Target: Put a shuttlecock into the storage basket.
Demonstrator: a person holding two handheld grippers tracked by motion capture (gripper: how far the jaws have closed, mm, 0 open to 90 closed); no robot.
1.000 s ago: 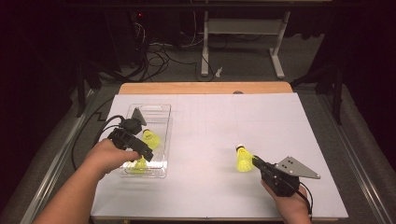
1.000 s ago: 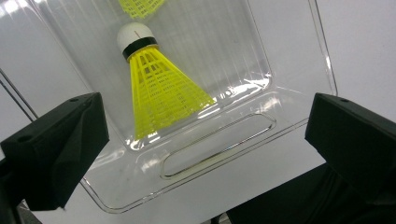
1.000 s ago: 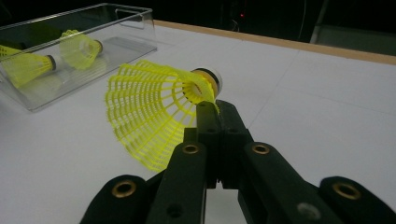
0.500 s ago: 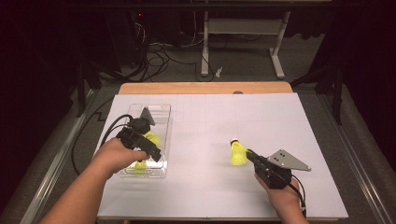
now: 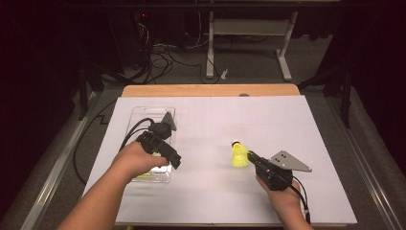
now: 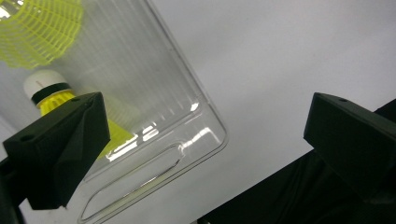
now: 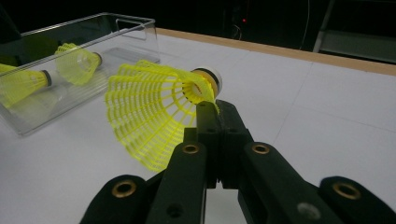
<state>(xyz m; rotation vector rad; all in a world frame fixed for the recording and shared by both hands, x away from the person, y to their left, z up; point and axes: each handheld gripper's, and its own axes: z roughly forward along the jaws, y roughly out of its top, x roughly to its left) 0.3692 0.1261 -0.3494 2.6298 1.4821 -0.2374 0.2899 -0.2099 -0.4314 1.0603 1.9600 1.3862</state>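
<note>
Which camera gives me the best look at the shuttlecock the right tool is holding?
The right gripper view: the shuttlecock sits close up, its skirt pinched in the right tool. The high view shows it small on the white table. The left gripper view shows other shuttlecocks in the clear box.

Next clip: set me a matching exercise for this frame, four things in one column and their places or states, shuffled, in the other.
Things:
1. left claw
2. right claw
3. bin
4. table

Places or states:
A. clear plastic, with yellow shuttlecocks lying in it
B. shut on a yellow shuttlecock's skirt
C. covered with white paper, with a wood strip at the far edge
D. jaws apart, nothing between them, over the bin's corner

Pairs: 1-D, 2-B, 3-A, 4-C
</note>
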